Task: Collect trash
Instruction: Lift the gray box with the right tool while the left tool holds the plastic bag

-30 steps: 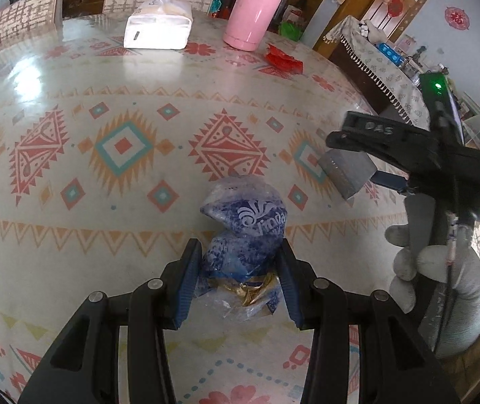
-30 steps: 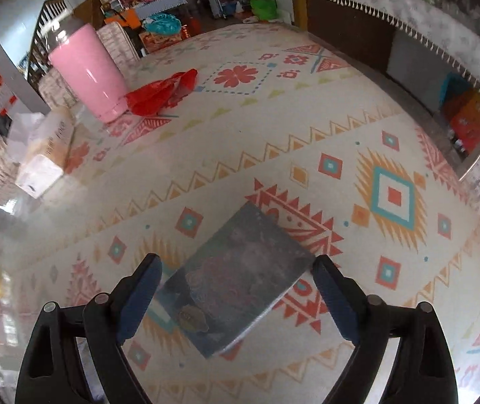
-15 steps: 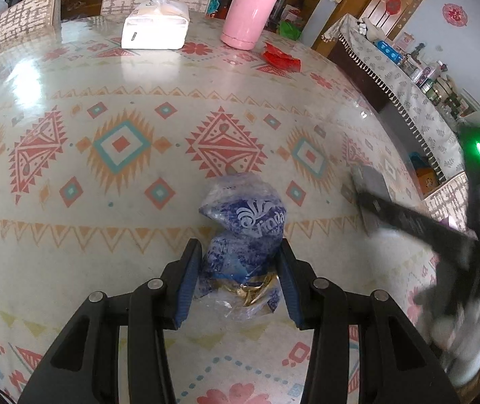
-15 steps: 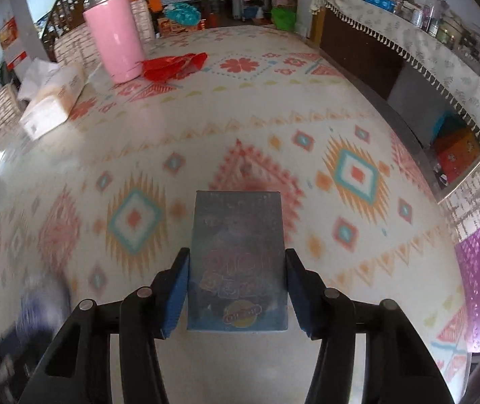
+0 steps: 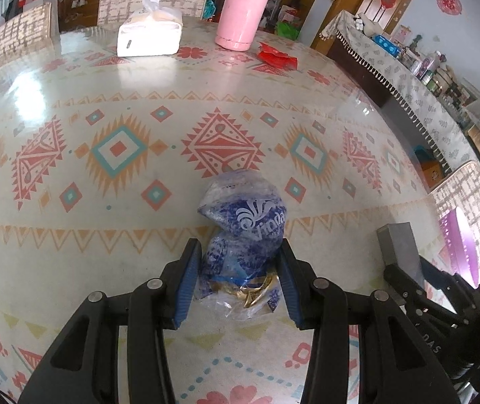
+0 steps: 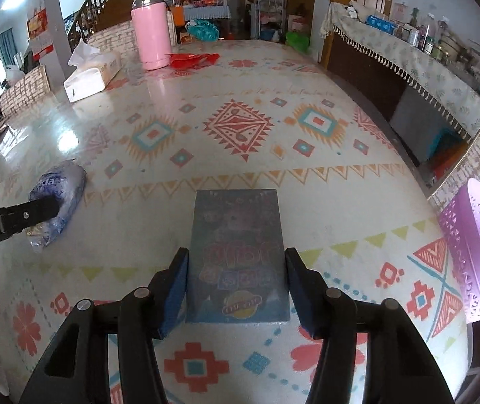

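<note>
- the left gripper [image 5: 236, 276] has black arms and blue ribbed pads. it is clenched on a crinkly blue plastic bag [image 5: 245, 232], one pad pressing each side.
- the bag is soft and lumpy, with white letters on it and a bit of gold foil at the bottom. it sits on the desk [image 5: 71, 252] near the front edge.
- the right gripper [image 6: 236, 286] holds a flat grey box [image 6: 238, 256] between its blue pads. the box is a rectangle with sharp corners and a faded picture on top. the jaws are opening a little, and the pads lie right along the long sides of the box.
- the desk is wide and shiny, under a smooth cloth with red, teal and orange diamond and zigzag shapes.
- far back stands a tall round pink bottle [image 6: 150, 30] with a silver top.
- just beside the bottle lies a crumpled red wrapper [image 6: 191, 59].
- a white pack of tissues [image 6: 90, 74] lies to the left of the bottle, with a soft tissue poking up.
- a purple bin [image 6: 475, 252] with small cut-out holes stands off the right edge of the desk.
</note>
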### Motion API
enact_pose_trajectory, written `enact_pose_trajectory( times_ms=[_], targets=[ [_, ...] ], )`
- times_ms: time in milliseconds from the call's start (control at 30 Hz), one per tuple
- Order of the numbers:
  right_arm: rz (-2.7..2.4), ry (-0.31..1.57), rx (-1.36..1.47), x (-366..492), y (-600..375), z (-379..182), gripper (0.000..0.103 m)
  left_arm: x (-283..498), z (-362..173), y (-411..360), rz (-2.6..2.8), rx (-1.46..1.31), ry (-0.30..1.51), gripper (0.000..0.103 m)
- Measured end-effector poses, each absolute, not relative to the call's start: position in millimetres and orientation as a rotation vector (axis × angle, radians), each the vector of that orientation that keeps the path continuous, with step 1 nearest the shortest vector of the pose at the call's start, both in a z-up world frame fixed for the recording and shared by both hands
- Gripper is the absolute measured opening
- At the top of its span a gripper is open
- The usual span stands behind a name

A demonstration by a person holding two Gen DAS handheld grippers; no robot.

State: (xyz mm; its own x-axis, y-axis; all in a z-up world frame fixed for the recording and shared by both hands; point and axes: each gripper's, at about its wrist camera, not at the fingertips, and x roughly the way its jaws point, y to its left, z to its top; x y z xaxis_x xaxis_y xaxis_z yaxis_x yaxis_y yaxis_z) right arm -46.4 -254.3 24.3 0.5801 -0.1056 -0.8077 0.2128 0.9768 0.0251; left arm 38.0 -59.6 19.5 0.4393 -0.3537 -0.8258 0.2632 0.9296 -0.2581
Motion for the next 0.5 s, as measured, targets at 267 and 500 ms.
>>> enact_pose_trajectory(
  times_ms=[267, 500],
  targets=[
    [-0.137, 0.917, 0.183, -53.4, -253.3, 28.2, 0.059, 28.0, 33.6, -63.4, -0.415, -0.074, 0.986, 0.039],
    [-0.093, 0.845, 0.245, -77.8, -244.2, 47.1, 0.059, 22.7, 40.6, -65.1, -0.401, -0.069, 0.943, 0.039]
  ],
)
